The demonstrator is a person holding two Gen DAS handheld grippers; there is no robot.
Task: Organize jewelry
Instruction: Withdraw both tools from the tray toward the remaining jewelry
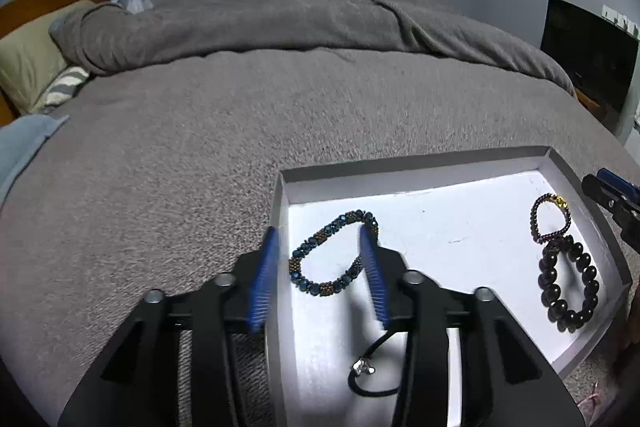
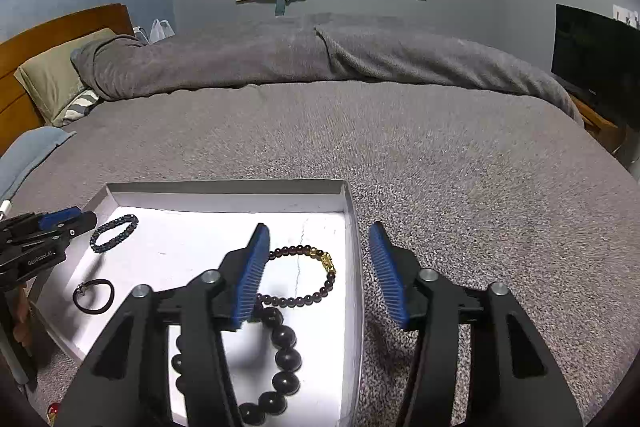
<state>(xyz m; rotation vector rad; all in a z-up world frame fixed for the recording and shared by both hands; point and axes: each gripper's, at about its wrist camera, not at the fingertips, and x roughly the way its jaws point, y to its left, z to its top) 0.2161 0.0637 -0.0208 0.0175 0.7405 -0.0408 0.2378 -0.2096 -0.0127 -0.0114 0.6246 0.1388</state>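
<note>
Through the left wrist camera I see my left gripper [image 1: 322,239] spread wide and grasping nothing, straddling the left wall of the white tray [image 1: 420,167] on the grey blanket [image 1: 200,147]. The blue beaded bracelet [image 1: 334,253] lies between the fingers on the tray floor. Near me sits a black cord loop [image 1: 370,373]; at the right, a dark red bracelet [image 1: 550,219] touches a black bead bracelet [image 1: 568,287].

Through the right wrist camera, my right gripper [image 2: 318,241] is released too, straddling the tray's right wall above the dark red bracelet.
</note>
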